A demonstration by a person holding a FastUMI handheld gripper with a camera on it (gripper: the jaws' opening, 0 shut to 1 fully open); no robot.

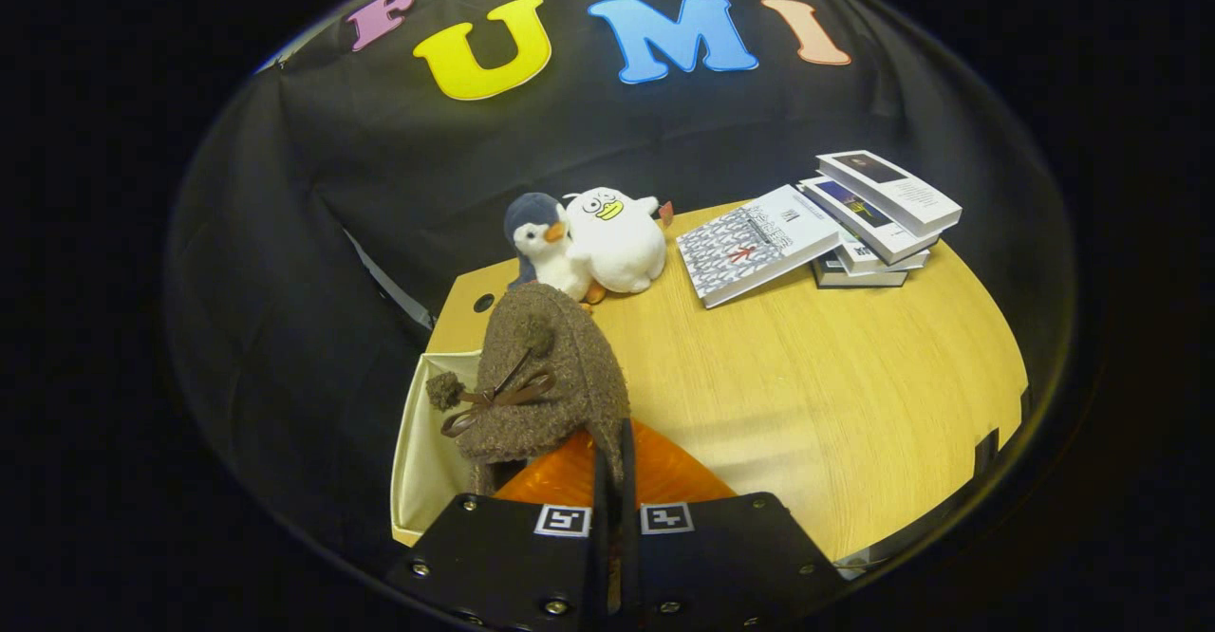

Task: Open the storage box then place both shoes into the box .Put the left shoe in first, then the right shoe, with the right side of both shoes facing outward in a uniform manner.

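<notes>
While the tongs [615,480] were pinched shut on the rim of a brown shoe [546,385], the shoe hung over the open box [418,452].
In the gripper view, the fingers [600,480] stood nearly together with the fuzzy shoe's edge clamped between them, its bow and pom-poms turned toward the camera; an orange sheet [655,475] lay just under it, and the box's pale wall showed beside it at the corner of the tabletop [807,395]. Such a thin bite on soft fabric looked likely to slip, letting the shoe twist and land with the wrong side outward, or catch on the box wall. I could not tell whether it was the left or right shoe. Two plush toys [588,243] and a stack of books [854,224] sat well beyond.
</notes>
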